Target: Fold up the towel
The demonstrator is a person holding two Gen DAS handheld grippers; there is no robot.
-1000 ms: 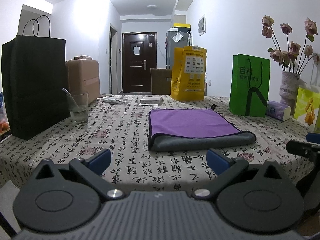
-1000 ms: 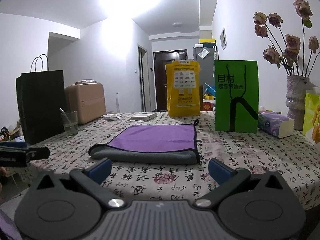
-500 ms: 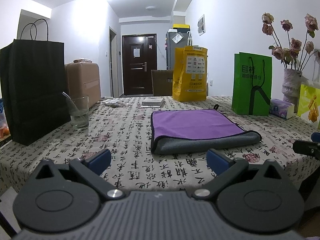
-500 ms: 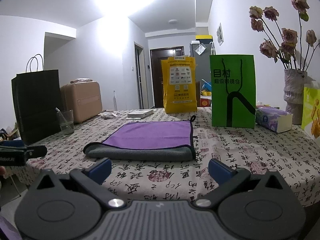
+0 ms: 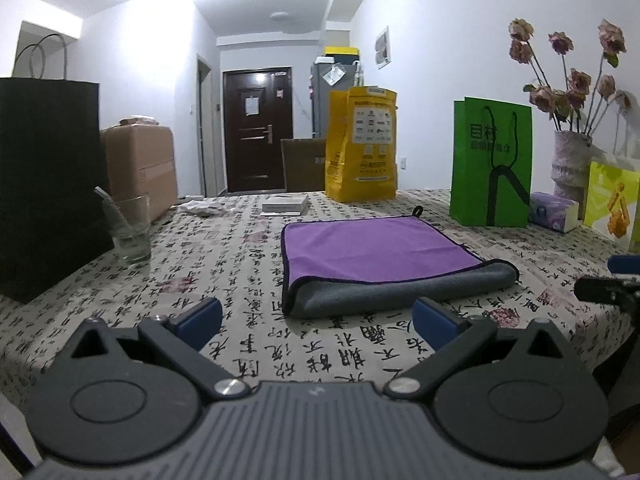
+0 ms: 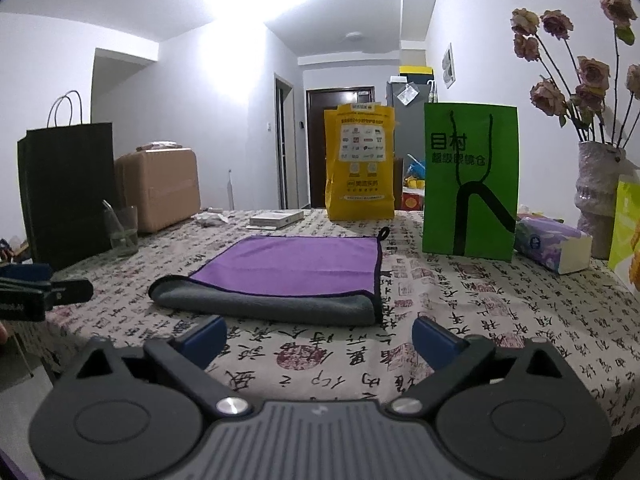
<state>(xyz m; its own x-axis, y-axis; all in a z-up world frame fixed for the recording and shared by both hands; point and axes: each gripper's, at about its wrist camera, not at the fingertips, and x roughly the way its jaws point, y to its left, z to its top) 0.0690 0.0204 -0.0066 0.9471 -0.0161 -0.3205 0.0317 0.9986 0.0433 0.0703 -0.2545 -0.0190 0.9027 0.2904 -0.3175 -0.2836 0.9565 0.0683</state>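
A purple towel with a grey underside (image 5: 372, 258) lies folded flat on the patterned tablecloth (image 5: 240, 264); its grey fold edge faces me. It also shows in the right wrist view (image 6: 288, 272). My left gripper (image 5: 318, 320) is open and empty, held just short of the towel's near edge. My right gripper (image 6: 320, 338) is open and empty, also short of the near edge. The right gripper's tip shows at the right edge of the left wrist view (image 5: 612, 284), and the left gripper's tip at the left edge of the right wrist view (image 6: 44, 292).
A black paper bag (image 5: 44, 184) and a glass (image 5: 128, 228) stand at the left. A yellow bag (image 5: 362, 144), a green bag (image 5: 490, 164), a tissue pack (image 5: 554, 210) and a vase of dried roses (image 5: 570, 160) stand at the back and right. A small box (image 5: 284, 204) lies behind the towel.
Both grippers have drifted a little, so the towel and table sit slightly lower in both views. The towel has not moved. Both grippers stay open.
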